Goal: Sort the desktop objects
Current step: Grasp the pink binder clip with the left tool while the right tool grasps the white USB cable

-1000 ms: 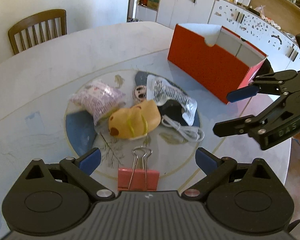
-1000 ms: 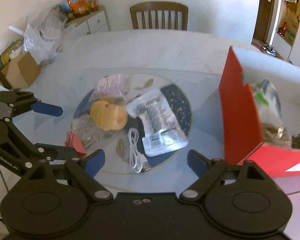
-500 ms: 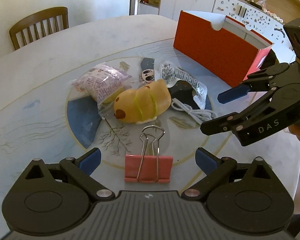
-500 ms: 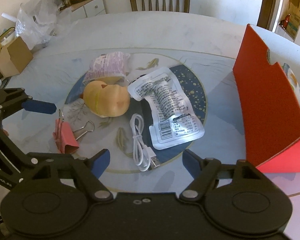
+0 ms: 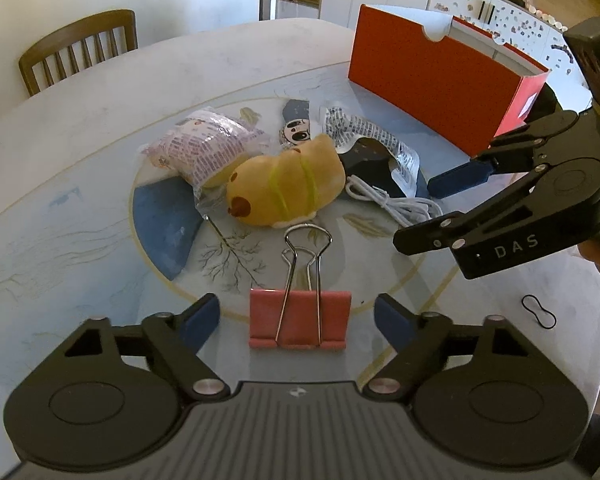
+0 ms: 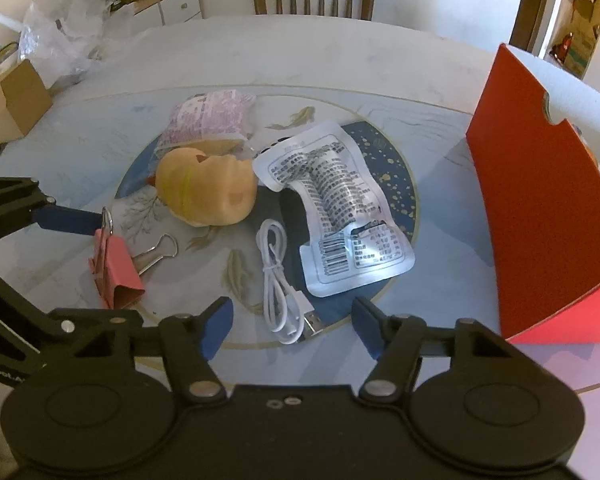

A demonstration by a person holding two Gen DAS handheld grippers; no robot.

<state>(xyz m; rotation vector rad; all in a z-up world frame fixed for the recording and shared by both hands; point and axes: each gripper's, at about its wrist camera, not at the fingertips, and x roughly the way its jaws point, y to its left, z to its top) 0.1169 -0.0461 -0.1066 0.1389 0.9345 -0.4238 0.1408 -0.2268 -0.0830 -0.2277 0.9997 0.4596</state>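
my left claw (image 5: 296,314) hangs released, the pink binder clip (image 5: 299,318) on the table (image 5: 80,140) right between its fingers, wire handles pointing far. my right claw (image 6: 290,326), also released, straddles the white cable (image 6: 280,276).

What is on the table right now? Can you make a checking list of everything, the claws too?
Surface: round table, painted disc in the middle.
Job's things: pink binder clip between the left claw fingers, not gripped; yellow plush toy; purple snack pack; silver packet; red box.
Clutter: black hair tie; cartoon sticker.
Claws: left open; right claw open above the cable.
Cables: white USB cable, coiled.
Surroundings: wooden chair, cupboards, cardboard box.
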